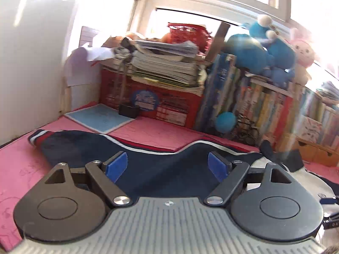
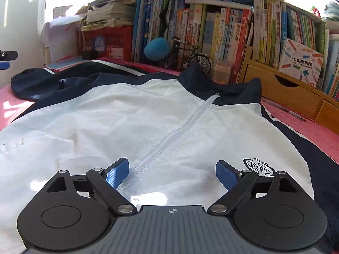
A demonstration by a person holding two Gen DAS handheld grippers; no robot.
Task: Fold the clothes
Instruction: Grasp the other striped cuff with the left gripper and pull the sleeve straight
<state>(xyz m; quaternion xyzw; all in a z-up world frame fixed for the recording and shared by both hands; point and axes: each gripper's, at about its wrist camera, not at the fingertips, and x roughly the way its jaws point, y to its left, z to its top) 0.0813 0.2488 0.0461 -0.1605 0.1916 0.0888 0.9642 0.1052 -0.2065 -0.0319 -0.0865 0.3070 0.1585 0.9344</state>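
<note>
Nearest us, our right gripper (image 2: 171,174) hangs with its blue-padded jaws spread wide and nothing between them, over the white chest panel of the navy-and-white zip-up track jacket (image 2: 127,122). The jacket lies front up on the pink quilted table cover (image 2: 313,127), zip closed, collar pointing away towards the row of upright books (image 2: 222,36); we judge it is laid flat like this so the sleeves can be folded in first. Our left gripper (image 1: 167,166) is also spread and empty, above the jacket's navy sleeve with red and white stripes (image 1: 95,144), which stretches out sideways across the cover.

Only the right view shows the zip, collar and chest logo (image 2: 258,168). Only the left view shows the sleeve's striped cuff (image 1: 39,136) and, beyond it, the light blue square mat (image 1: 101,118).
</note>
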